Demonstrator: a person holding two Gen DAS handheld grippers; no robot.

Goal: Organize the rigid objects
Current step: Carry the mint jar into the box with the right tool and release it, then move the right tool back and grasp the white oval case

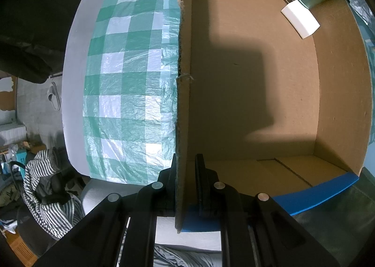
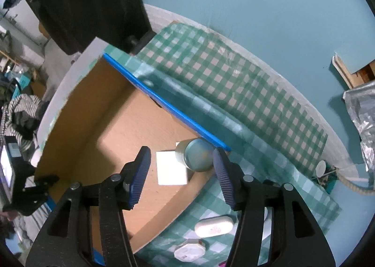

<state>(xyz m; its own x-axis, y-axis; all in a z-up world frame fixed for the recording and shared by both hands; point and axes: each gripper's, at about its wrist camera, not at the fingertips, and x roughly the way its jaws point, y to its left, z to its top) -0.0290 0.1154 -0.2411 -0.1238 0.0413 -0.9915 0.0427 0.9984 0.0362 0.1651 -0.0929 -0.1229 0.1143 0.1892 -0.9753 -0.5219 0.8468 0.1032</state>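
At lower centre, the left gripper [image 1: 187, 187] pinches the cardboard box [image 1: 339, 103] wall; the right gripper [image 2: 180, 173] hangs half-open, empty, above a tin [image 2: 196, 156]. No writing legible.

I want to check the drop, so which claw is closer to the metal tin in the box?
Right. The right claw hangs open just above the metal tin; the left claw is shut on the cardboard box wall, across the box from it.

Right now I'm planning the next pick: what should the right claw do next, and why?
Probably swing toward the white oval case on the checked cloth. The right claw stands open and empty above the box, where the tin and white block already lie.
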